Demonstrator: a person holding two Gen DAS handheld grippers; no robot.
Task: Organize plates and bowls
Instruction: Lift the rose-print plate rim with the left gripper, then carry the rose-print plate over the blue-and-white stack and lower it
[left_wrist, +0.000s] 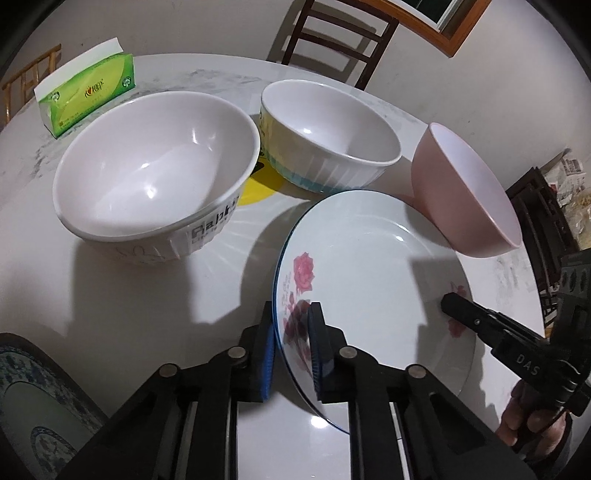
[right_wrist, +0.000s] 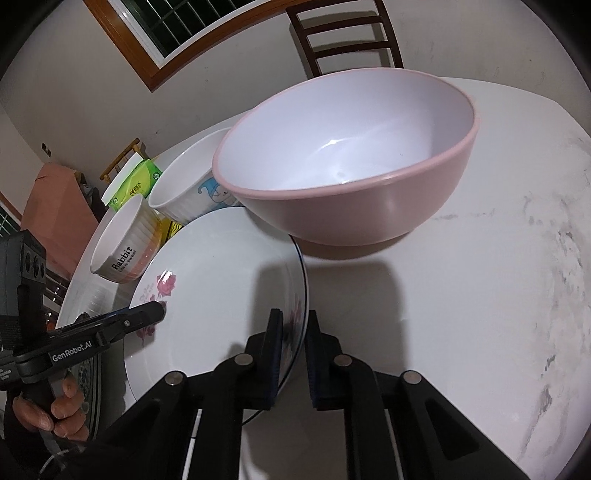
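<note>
Left wrist view
Left claw (left_wrist: 291, 349): drawn nearly together and clamped on the near left rim of the rose plate (left_wrist: 373, 266), one blue pad outside the rim, one inside.
Rose plate: seen in the lower centre of the frame, lying on the white tabletop (left_wrist: 122, 295), blue line around its edge.
Right claw (left_wrist: 452, 301): seen entering from the lower right, its black tip set on the plate's right rim beside a pink flower.
Hand (left_wrist: 524, 417): seen at the lower right edge, wrapped around that claw's handle.
Lettered bowl (left_wrist: 155, 173): placed left of centre, upright.
Ribbed bowl (left_wrist: 328, 136): placed at upper centre, upright, just beside the lettered bowl.
Pink bowl (left_wrist: 465, 195): shown at the right, just behind the plate.
Tissue pack (left_wrist: 88, 96): standing at the upper left.

Right wrist view
Right claw (right_wrist: 293, 356): closed on the plate's (right_wrist: 221, 266) right rim, the edge gripped between the pads at lower centre.
Left claw (right_wrist: 157, 314): seen at the left, its tip on the plate's far rim.
Pink bowl (right_wrist: 347, 166): filling the upper centre, touching or overlapping the plate's far edge; which cannot be told.
Lettered bowl (right_wrist: 122, 243): seen at the left, behind the plate.
</note>
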